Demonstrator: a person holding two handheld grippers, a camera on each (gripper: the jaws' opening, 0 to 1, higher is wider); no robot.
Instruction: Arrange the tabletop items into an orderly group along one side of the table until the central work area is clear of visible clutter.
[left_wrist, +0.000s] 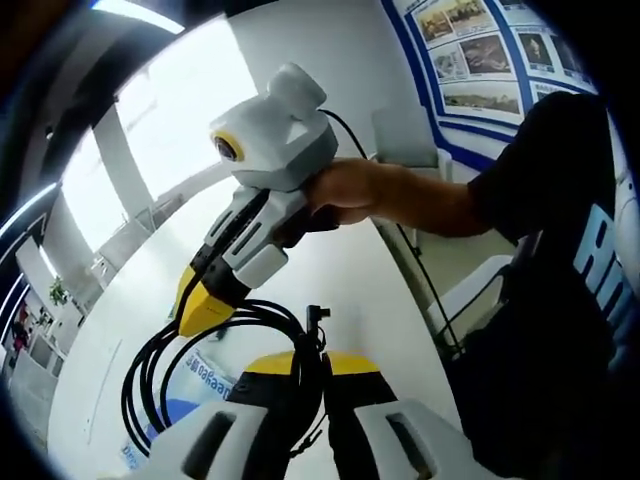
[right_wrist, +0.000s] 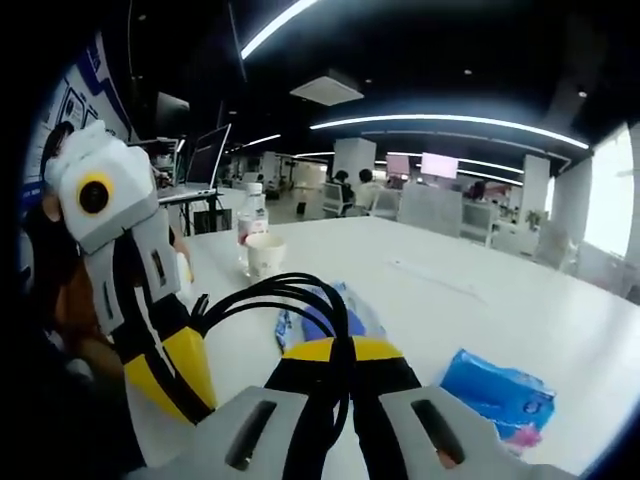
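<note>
Both units are engaged on one item: the left hand-held gripper (left_wrist: 305, 372) and the right hand-held gripper (right_wrist: 337, 358) are each clamped on the coiled black cable (left_wrist: 165, 360), held between them just above the white tabletop (left_wrist: 330, 270). The step in hand appears to be carrying the cable to the side group; the next move calls for a coordinated set-down. Ahead of the right hand-held gripper stand a paper cup (right_wrist: 264, 254), contents not visible, and a bottle (right_wrist: 252, 212); a blue packet (right_wrist: 497, 392) lies beside it.

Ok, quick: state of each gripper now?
Left gripper: shut on the black cable.
Right gripper: shut on the black cable too.
</note>
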